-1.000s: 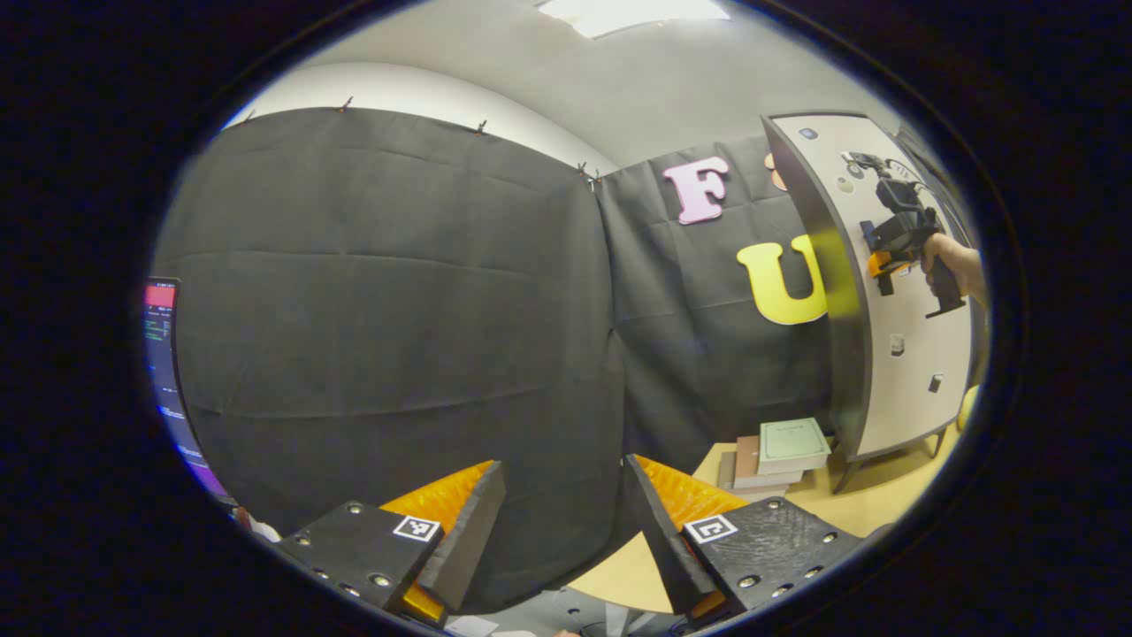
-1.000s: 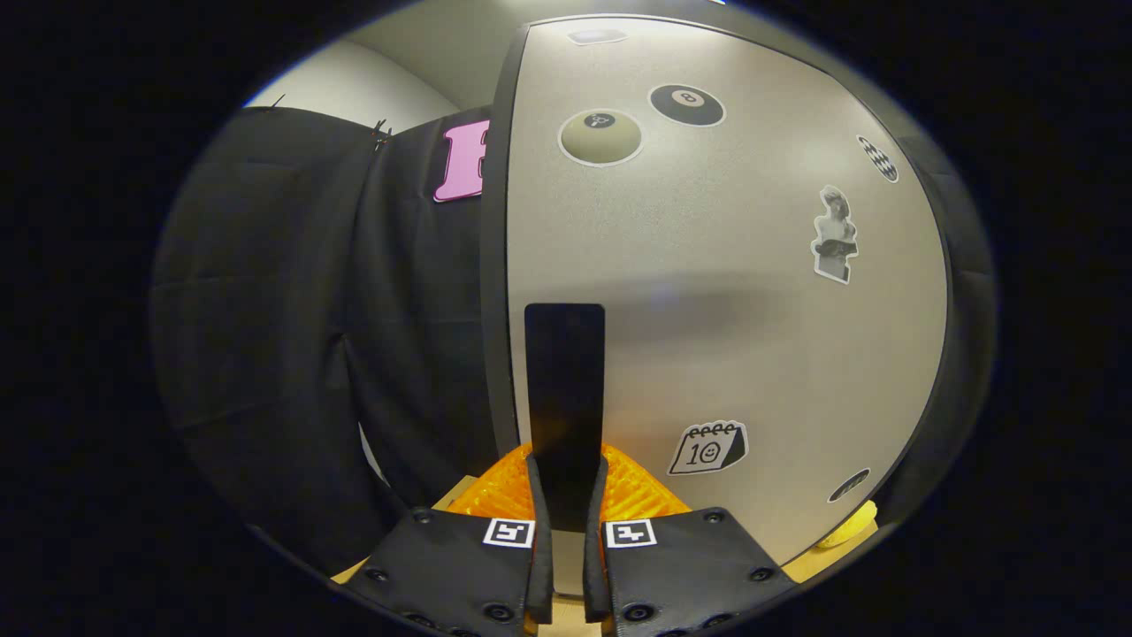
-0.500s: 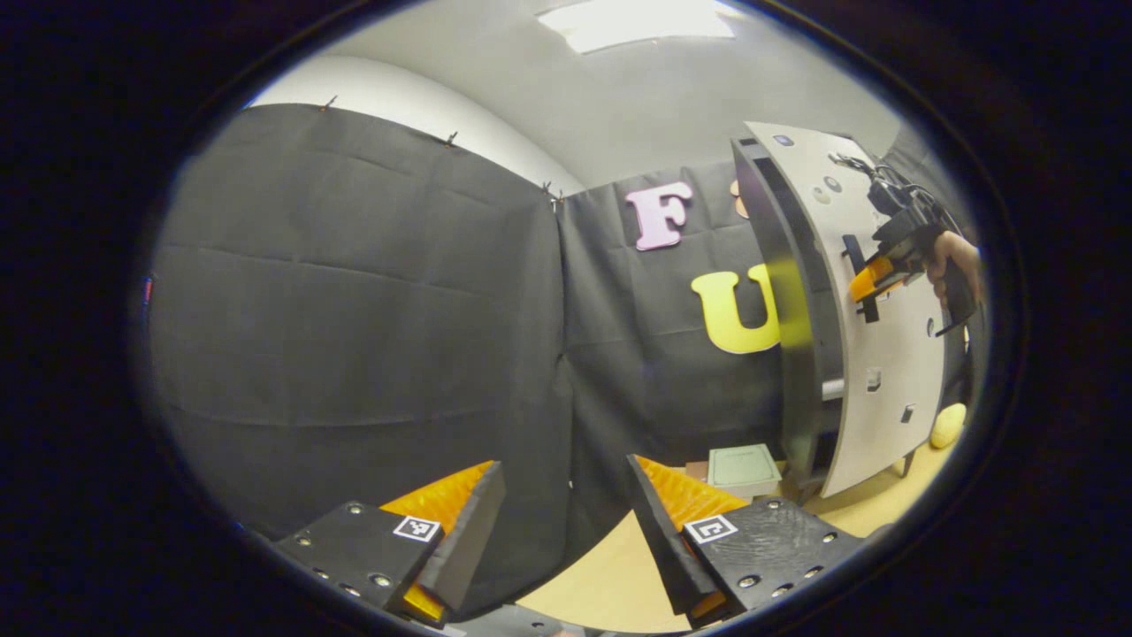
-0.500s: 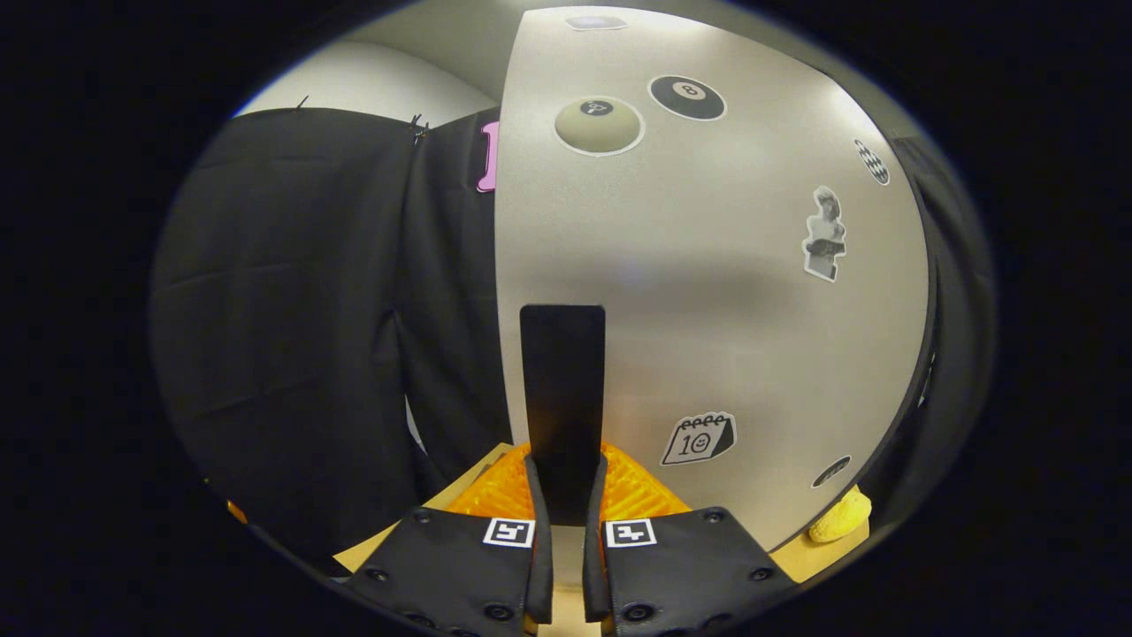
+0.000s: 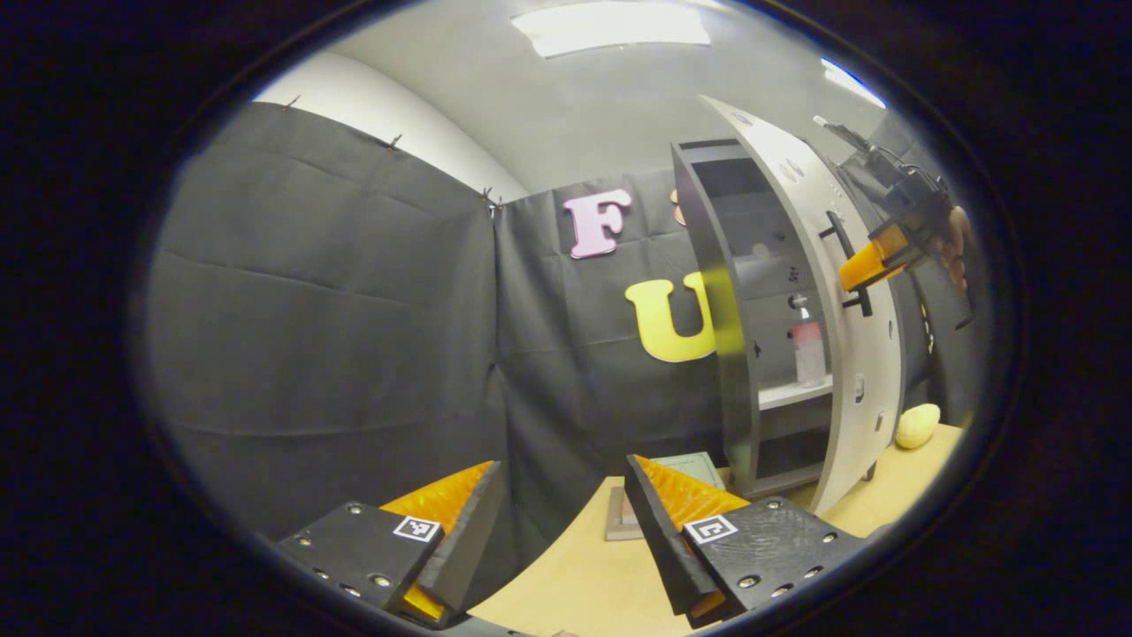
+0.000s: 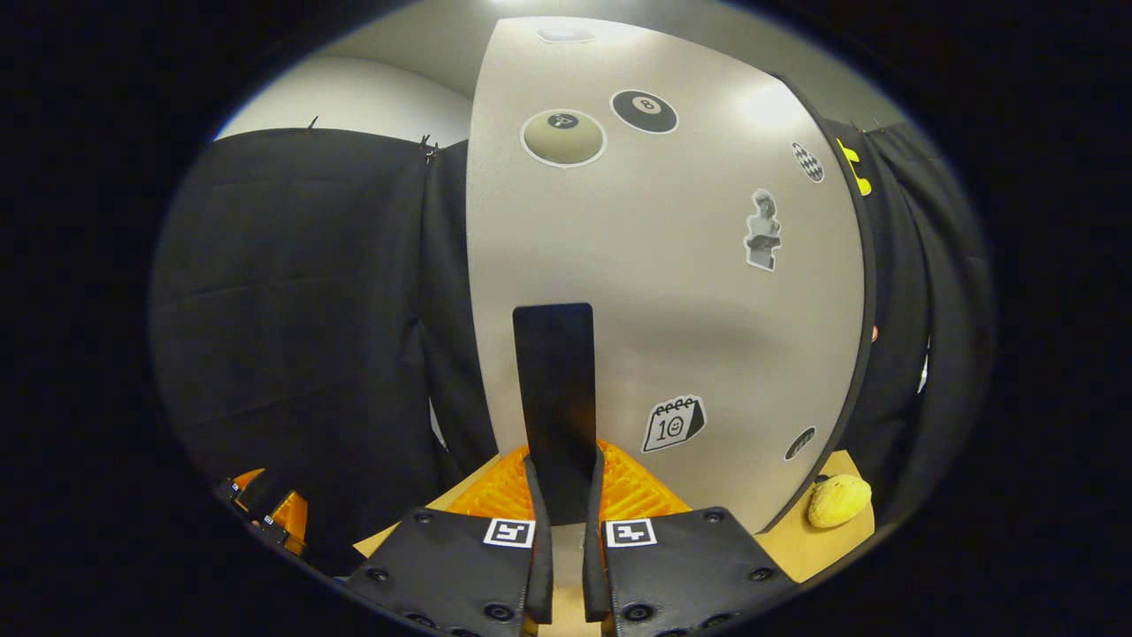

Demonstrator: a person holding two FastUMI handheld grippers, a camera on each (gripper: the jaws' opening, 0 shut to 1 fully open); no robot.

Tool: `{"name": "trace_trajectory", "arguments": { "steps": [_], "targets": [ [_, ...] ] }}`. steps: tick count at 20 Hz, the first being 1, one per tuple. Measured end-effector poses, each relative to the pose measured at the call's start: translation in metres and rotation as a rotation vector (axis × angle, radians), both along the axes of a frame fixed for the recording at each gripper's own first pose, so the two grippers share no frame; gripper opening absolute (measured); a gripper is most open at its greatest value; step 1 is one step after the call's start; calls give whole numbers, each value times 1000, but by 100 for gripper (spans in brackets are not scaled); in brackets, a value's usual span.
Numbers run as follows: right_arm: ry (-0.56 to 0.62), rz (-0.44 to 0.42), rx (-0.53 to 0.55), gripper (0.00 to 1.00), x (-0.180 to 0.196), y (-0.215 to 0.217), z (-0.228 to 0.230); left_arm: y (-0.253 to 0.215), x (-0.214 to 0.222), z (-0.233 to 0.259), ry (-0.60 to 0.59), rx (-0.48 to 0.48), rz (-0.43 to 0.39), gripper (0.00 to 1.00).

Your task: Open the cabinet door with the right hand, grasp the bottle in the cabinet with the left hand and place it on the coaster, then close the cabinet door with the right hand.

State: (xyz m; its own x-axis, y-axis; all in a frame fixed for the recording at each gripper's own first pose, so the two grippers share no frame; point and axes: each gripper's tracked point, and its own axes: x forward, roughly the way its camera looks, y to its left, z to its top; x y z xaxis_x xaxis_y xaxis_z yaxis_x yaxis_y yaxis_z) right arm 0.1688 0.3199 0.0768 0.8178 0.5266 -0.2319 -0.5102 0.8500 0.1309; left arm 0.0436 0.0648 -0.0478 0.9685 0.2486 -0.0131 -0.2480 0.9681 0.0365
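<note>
Cabinet: dark-sided unit standing on the tan table against the booth wall; interior open to the left gripper view, with a pale shelf inside.
Cabinet door: pale grey panel, swung well open on its hinge; several stickers on its face, among them two billiard balls near the top, a small statue figure and a calendar page lower down.
Door handle: black vertical bar near the door's free edge, seen close up in the right gripper view.
Right gripper: fingers pressed together on the lower part of the door handle, one on each side of the bar. In the left gripper view it shows farther off at the door's outer face, held by a hand.
Left gripper: fingers spread wide apart with nothing between them; held low over the near table edge, well apart from the cabinet, facing the black wall and the open cabinet to its right.
Bottle: small pale bottle with a pump top, upright on the cabinet's shelf, near the shelf's front edge.
Books: short flat stack on the table just left of the cabinet's foot, partly hidden by a left gripper finger.
Yellow object: rounded, lemon-like lump lying on the table, beyond the open door's lower corner.
</note>
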Motion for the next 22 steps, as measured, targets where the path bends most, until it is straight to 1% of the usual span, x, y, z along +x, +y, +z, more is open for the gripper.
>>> {"name": "trace_trajectory", "arguments": {
  "steps": [1, 2, 3, 4, 5, 6, 7, 8, 12, 15, 17, 18, 19, 20, 21, 22],
  "targets": [
    [-4, 2, 0, 15, 0, -2, 1, -8, 4, 4, -10, 4, -19, 84],
    [-7, 5, 1, 12, -1, -4, 1, -12, 4, 11, -26, 15, -34, 82],
    [-7, 2, 18, 15, -2, -6, 2, -19, 8, 17, -36, 27, -47, 82],
    [-9, 3, 31, 15, -2, -9, 1, -28, 14, 20, -42, 34, -59, 82],
    [-10, 3, 42, 12, -3, -13, 2, -39, 22, 20, -45, 33, -74, 84],
    [-12, 7, 48, 15, -3, -15, 1, -50, 28, 23, -47, 27, -91, 84],
    [-12, 13, 52, 15, -4, -19, 2, -62, 32, 24, -50, 21, -107, 82],
    [-10, 24, 47, 15, -5, -21, 1, -75, 35, 26, -53, 17, -123, 84],
    [-6, 58, 46, 15, -6, -30, 0, -137, 50, 30, -43, -10, -186, 84],
    [-17, 85, 42, 15, -6, -36, 0, -181, 52, 41, -53, -13, -234, 84],
    [-22, 97, 33, 15, -7, -40, -1, -207, 51, 44, -53, -17, -253, 84],
    [-21, 100, 26, 15, -6, -43, -2, -218, 50, 45, -50, -25, -259, 82],
    [-29, 99, 25, 15, -6, -45, -2, -229, 48, 44, -45, -35, -262, 82],
    [-42, 99, 19, 11, -5, -47, -2, -238, 47, 44, -42, -49, -264, 82],
    [-55, 97, 16, 14, -3, -50, 0, -248, 46, 43, -39, -70, -267, 82],
    [-60, 93, 15, 14, -2, -53, -1, -256, 44, 42, -34, -88, -269, 82]
  ]
}}
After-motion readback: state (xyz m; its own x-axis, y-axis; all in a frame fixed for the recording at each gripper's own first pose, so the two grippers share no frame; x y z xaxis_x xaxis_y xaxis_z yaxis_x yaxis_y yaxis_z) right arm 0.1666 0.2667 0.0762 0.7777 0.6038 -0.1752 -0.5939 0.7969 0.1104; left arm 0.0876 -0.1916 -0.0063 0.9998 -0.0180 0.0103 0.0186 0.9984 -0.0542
